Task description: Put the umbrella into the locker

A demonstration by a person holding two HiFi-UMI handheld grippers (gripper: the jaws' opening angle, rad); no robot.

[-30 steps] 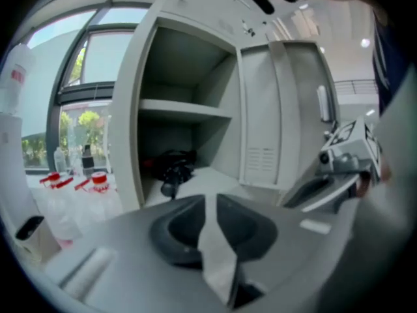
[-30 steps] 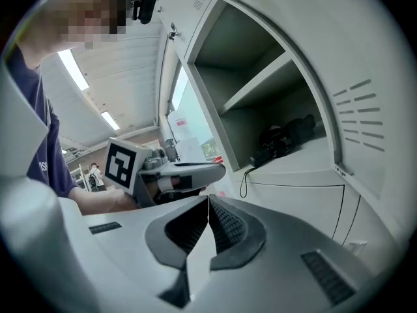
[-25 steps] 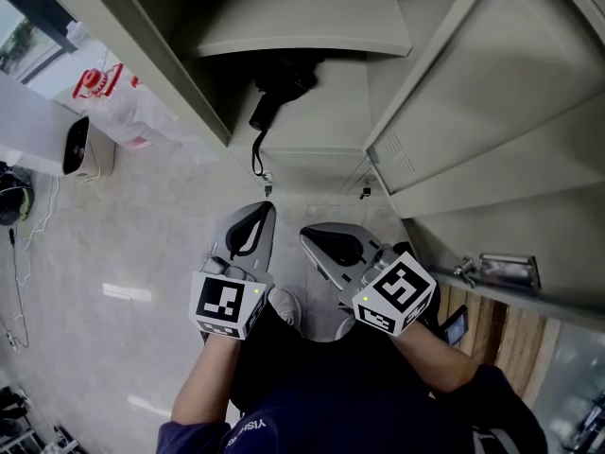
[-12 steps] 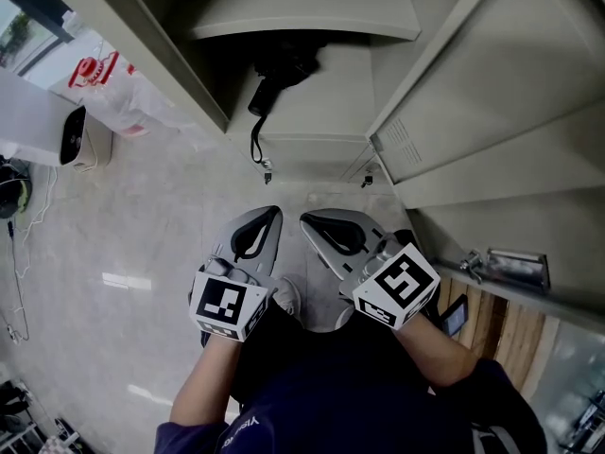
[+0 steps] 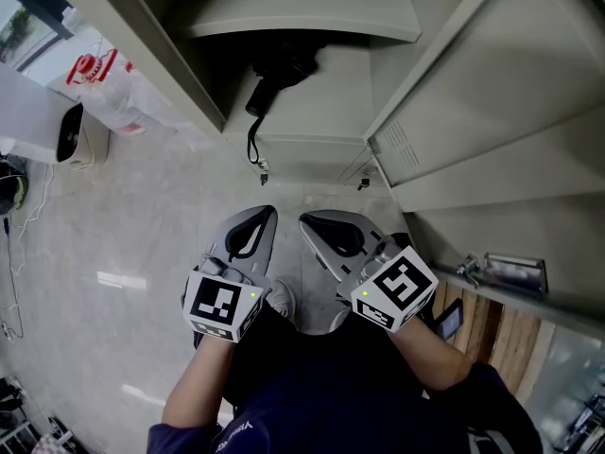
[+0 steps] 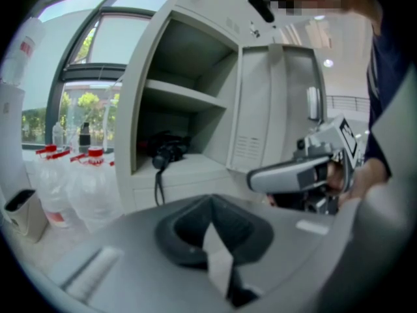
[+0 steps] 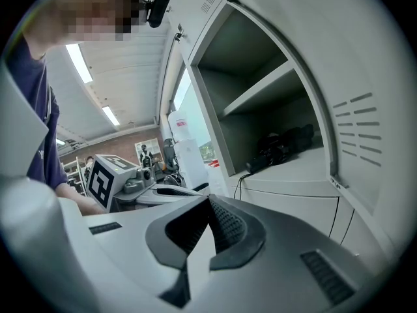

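Both grippers are just hanging in front of the open locker (image 5: 321,112). The fingers of the left gripper (image 5: 253,223) are pressed together with nothing between them, same deal for the right gripper (image 5: 319,231). The black umbrella (image 5: 274,74) already lies on the lower shelf, well ahead of both sets of fingertips, strap dangling over the edge. A plastic bag (image 5: 113,93) off past the left fingers has red print, too small to read.
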